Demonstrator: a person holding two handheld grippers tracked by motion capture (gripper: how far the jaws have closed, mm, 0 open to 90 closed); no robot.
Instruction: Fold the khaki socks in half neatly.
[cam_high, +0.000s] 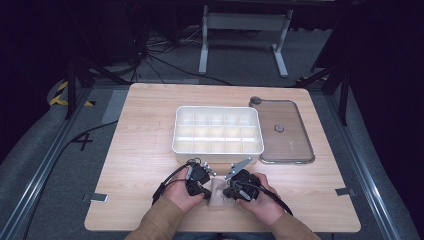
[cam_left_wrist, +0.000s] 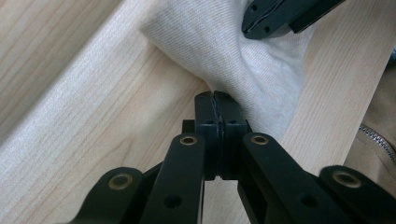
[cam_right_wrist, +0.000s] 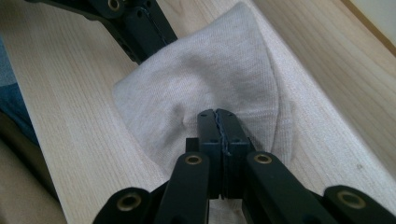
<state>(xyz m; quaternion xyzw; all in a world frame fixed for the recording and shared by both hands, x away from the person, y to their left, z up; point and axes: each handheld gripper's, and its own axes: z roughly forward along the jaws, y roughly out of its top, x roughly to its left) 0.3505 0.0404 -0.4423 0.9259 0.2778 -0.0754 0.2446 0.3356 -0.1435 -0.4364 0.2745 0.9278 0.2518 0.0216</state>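
Both the left gripper (cam_left_wrist: 215, 100) and right gripper (cam_right_wrist: 217, 116) pinch the soft cloth (cam_right_wrist: 210, 84) tight between closed jaws (one each side); lift together, slowly.

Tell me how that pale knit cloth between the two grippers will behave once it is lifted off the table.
Probably floppy: the cloth already bunches into soft folds where the right gripper and left gripper pinch it. Likely light, since thin ribbed knit shows. It should not slip easily, as both pairs of jaws stand shut on the fabric, though it may sag between them.

A black "4" (cam_high: 83, 141) on the grey floor (cam_high: 60, 200) left of the table (cam_high: 140, 150)
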